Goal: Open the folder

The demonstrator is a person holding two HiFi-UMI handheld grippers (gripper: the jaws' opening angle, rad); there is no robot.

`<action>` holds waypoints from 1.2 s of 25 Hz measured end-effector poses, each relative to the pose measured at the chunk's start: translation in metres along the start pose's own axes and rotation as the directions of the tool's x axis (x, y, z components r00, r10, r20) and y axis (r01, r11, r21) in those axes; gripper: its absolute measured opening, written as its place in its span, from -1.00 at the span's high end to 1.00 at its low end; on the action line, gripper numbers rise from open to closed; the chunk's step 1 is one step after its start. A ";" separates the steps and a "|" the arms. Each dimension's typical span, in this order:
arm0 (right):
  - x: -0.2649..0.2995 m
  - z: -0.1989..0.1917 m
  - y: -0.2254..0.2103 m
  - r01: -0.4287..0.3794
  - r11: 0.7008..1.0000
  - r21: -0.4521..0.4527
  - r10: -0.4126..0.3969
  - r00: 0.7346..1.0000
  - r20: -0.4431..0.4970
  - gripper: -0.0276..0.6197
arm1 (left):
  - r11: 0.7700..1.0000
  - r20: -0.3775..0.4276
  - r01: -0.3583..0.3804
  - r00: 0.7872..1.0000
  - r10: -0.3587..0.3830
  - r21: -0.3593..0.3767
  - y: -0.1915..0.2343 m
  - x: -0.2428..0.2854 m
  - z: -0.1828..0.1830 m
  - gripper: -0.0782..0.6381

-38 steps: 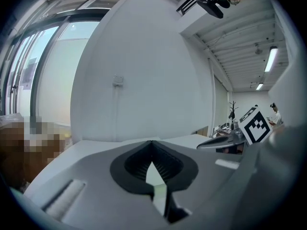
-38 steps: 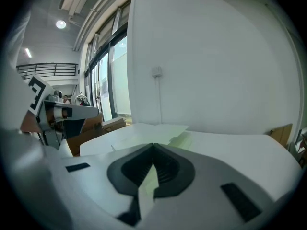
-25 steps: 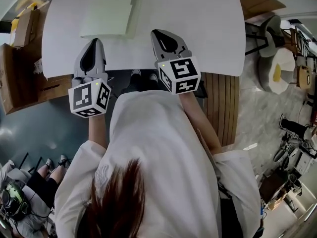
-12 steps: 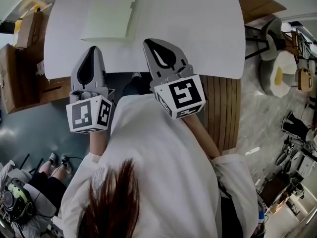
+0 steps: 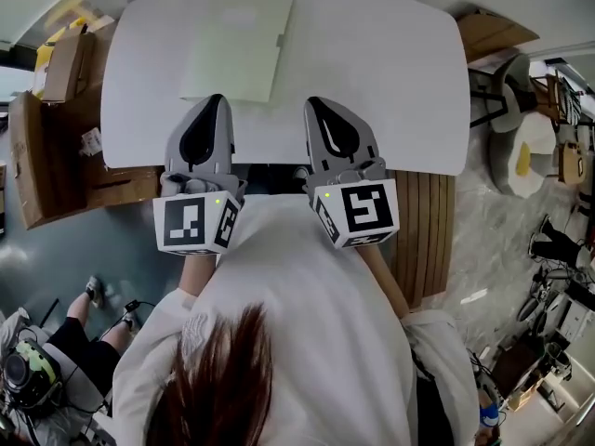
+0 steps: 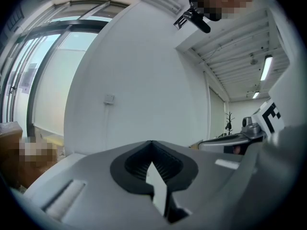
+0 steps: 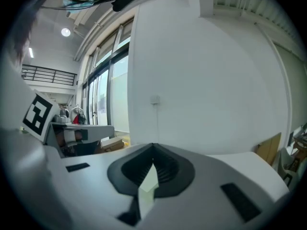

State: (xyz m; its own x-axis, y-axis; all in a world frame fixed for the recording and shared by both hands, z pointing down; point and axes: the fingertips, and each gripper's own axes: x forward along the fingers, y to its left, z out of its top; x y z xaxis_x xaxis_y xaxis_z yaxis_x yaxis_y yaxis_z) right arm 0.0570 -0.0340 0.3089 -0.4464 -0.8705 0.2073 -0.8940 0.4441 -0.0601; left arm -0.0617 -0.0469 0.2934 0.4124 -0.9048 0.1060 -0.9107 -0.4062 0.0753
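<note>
Pale green folder (image 5: 237, 49), closed and lying flat on the far left part of the white table (image 5: 390, 72), with a small tab (image 5: 280, 40) showing on its right edge. Left gripper (image 5: 213, 102) and right gripper (image 5: 319, 108) are held side by side over the table's near edge. In the head view the left one's tip is close to the folder's near edge and the right one is beside its near right corner. Neither appears to touch the folder, though their height above the top cannot be read. Both gripper views show the jaws pressed together with nothing between them. Likely faults from this position: (a) jaws brought down closed can only push the folder, and the smooth top would let it slide away instead of opening; (b) jaws spread too late or set too deep may pinch both covers together and lift the whole folder; (c) a grip on the hinged side instead of the free edge would bend the cover, and which side is hinged cannot be told from these views; (d) with no second gripper pressing the lower cover down, the folder may drag or flip as the top cover is raised
</note>
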 end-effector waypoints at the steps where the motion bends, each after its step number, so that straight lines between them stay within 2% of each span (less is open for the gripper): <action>1: 0.006 0.003 -0.001 0.024 1.000 0.006 -0.024 1.000 0.004 0.90 | 1.000 -0.004 0.012 1.000 -0.012 0.005 0.005 0.003 0.001 0.76; 6: 0.034 0.014 0.007 0.108 0.994 0.017 -0.109 0.993 0.037 0.90 | 0.999 -0.023 0.040 0.999 -0.039 0.017 0.044 0.019 0.003 0.76; 15: 0.073 0.003 0.028 0.164 0.986 0.030 -0.164 0.986 0.011 0.90 | 0.994 -0.034 0.112 0.993 -0.112 -0.011 0.088 0.038 -0.008 0.76; 30: 0.086 0.009 0.032 0.162 0.986 0.042 -0.163 0.986 0.025 0.90 | 0.987 -0.008 0.164 0.987 -0.164 -0.004 0.084 0.053 0.004 0.76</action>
State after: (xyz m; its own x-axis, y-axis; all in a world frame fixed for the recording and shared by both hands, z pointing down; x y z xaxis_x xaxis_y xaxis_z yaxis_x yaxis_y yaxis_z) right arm -0.0098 -0.0966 0.3162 -0.2952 -0.9364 0.1900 -0.9554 0.2877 -0.0666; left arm -0.1165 -0.1298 0.3010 0.5559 -0.8252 0.1001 -0.8309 -0.5482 0.0957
